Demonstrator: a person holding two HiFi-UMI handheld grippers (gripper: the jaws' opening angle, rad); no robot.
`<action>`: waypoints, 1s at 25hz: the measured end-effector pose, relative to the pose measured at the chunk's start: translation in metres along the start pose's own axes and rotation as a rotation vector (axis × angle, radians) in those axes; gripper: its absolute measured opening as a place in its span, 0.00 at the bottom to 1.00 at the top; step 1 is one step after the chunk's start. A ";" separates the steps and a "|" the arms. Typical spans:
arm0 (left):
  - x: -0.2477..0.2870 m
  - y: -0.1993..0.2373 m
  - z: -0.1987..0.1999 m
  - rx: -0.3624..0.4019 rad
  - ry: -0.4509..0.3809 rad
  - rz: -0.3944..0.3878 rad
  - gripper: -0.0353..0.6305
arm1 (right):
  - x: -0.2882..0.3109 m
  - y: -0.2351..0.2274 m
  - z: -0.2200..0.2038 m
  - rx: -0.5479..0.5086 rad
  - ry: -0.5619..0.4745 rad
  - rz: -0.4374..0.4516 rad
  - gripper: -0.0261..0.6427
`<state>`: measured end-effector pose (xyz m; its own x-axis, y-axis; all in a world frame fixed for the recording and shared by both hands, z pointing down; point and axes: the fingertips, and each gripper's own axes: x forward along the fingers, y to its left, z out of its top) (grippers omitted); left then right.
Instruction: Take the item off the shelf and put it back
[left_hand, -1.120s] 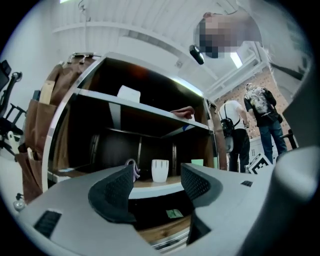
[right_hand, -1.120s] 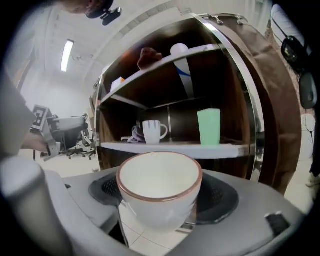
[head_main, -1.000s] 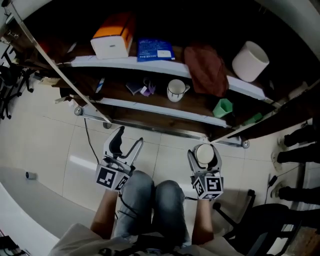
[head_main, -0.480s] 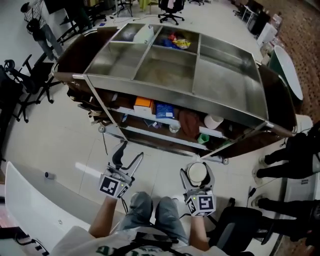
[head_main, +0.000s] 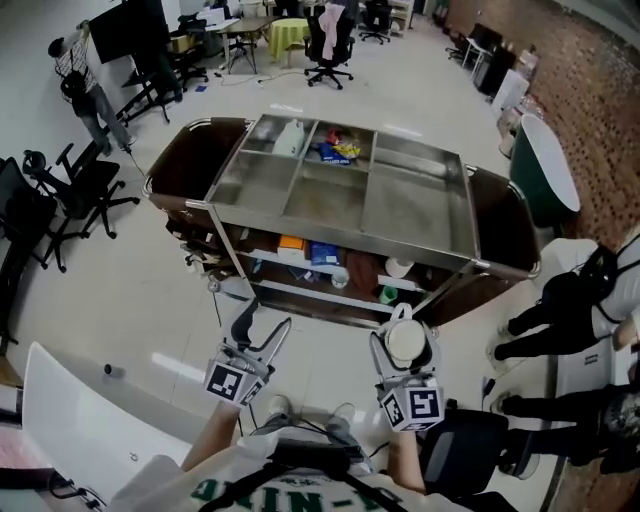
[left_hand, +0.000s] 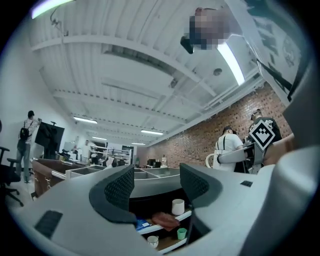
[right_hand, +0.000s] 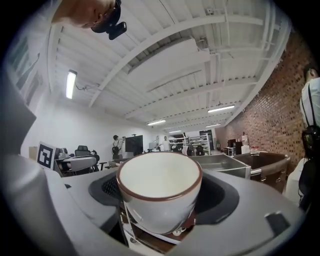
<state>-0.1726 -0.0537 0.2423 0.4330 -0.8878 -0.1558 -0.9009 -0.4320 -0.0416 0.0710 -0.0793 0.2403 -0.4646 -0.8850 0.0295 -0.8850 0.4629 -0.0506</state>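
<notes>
A white cup with a brown rim (right_hand: 159, 192) sits mouth-up between the jaws of my right gripper (head_main: 405, 338), whose pads press its sides. Both are held over the floor, short of the steel cart (head_main: 330, 195). The cart's lower shelves (head_main: 330, 268) carry an orange-and-white box, a blue packet, a brown cloth (left_hand: 165, 220), a white roll (left_hand: 177, 206), a mug and a green cup (left_hand: 181, 233). My left gripper (head_main: 262, 325) hangs to the left of the right one, open with nothing between its fingers, and it points at the shelves.
The cart top is split into steel bins, the far ones holding a bottle and packets. Black office chairs (head_main: 60, 190) stand at the left. A person (head_main: 585, 295) stands at the right, by a black chair (head_main: 480, 455). A white tabletop (head_main: 80, 420) lies at the lower left.
The head view has risen and pulled back: the shelves filled the frame before, and the whole cart now shows from above. Both grippers keep their pose, and the right still holds the cup.
</notes>
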 end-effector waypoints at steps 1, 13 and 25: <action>-0.002 -0.002 0.005 -0.007 -0.011 -0.007 0.45 | -0.004 0.003 0.004 0.004 -0.005 -0.003 0.67; -0.026 -0.008 0.006 -0.097 -0.029 0.009 0.45 | -0.028 0.033 -0.016 0.074 0.017 0.030 0.67; -0.019 -0.003 -0.003 -0.076 -0.006 0.029 0.43 | -0.029 0.019 -0.057 0.042 0.059 0.018 0.67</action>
<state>-0.1783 -0.0360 0.2481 0.4064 -0.8993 -0.1616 -0.9080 -0.4172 0.0382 0.0657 -0.0417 0.2957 -0.4822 -0.8717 0.0873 -0.8751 0.4747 -0.0938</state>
